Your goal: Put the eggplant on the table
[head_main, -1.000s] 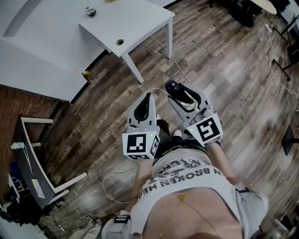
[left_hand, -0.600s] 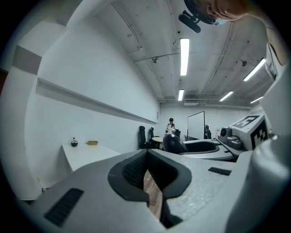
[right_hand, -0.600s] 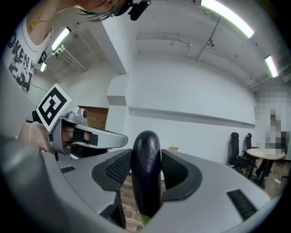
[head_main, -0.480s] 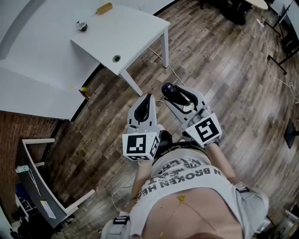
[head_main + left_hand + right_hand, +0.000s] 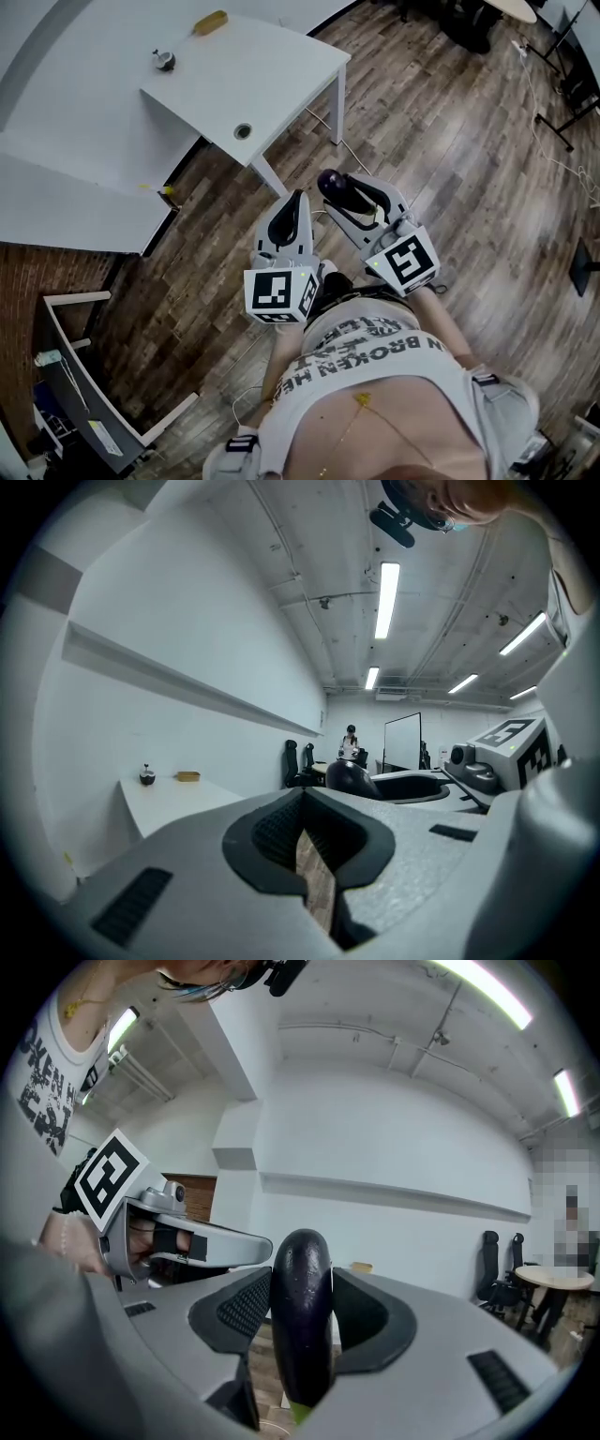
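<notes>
The eggplant (image 5: 300,1288) is gleaming deep purple, going green at its six o'clock end, between the black pads (image 5: 244,1305) of the grey right gripper (image 5: 337,185). The table (image 5: 281,66) at eleven o'clock is showing plain white against the brown wood-plank floor (image 5: 450,169); black-and-white squares are patterning both cubes (image 5: 279,292)

Obscured: eggplant (image 5: 329,179), only its dark tip past the right gripper (image 5: 341,194); table (image 5: 272,75), far side cut off at the edge; small round thing (image 5: 164,61) and yellow thing (image 5: 210,22) on it, too small to name.
</notes>
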Demonstrator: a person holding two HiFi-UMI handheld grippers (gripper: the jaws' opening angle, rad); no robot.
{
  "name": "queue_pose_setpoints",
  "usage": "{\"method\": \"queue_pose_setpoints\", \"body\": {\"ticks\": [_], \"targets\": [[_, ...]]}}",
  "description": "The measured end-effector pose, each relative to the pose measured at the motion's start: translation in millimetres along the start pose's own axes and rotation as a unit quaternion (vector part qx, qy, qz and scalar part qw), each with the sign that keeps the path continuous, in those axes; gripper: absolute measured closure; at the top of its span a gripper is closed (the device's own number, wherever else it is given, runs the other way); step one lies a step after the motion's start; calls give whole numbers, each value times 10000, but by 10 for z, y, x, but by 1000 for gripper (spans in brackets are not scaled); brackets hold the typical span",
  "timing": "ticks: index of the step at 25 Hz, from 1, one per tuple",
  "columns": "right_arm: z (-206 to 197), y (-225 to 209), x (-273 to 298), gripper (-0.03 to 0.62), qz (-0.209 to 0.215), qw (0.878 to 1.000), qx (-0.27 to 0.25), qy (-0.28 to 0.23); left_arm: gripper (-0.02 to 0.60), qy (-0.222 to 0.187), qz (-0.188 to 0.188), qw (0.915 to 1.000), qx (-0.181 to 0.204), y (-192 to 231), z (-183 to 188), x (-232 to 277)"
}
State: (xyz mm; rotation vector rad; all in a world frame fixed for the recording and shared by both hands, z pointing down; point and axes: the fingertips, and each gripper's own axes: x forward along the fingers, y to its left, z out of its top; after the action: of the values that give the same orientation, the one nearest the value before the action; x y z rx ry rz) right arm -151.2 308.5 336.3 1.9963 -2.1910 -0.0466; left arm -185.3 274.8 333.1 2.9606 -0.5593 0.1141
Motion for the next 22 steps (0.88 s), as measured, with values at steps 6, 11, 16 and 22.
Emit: {"method": "queue_pose_setpoints", "body": {"ticks": [6, 11, 16, 22], "targets": [[23, 70, 323, 391, -83, 9999, 47, 35, 583, 28, -54, 10000, -18, 328, 4, -5], [1, 78, 449, 391, -131, 9999, 53, 80, 583, 40, -91, 9999, -47, 467, -4, 29], [-24, 45, 528, 391, -122, 9998, 58, 163, 583, 97, -121, 9998, -90, 540, -23, 100], [-49, -90, 747, 391, -87, 9998, 72, 183, 583, 125, -109, 9998, -131, 716, -32, 302]]}}
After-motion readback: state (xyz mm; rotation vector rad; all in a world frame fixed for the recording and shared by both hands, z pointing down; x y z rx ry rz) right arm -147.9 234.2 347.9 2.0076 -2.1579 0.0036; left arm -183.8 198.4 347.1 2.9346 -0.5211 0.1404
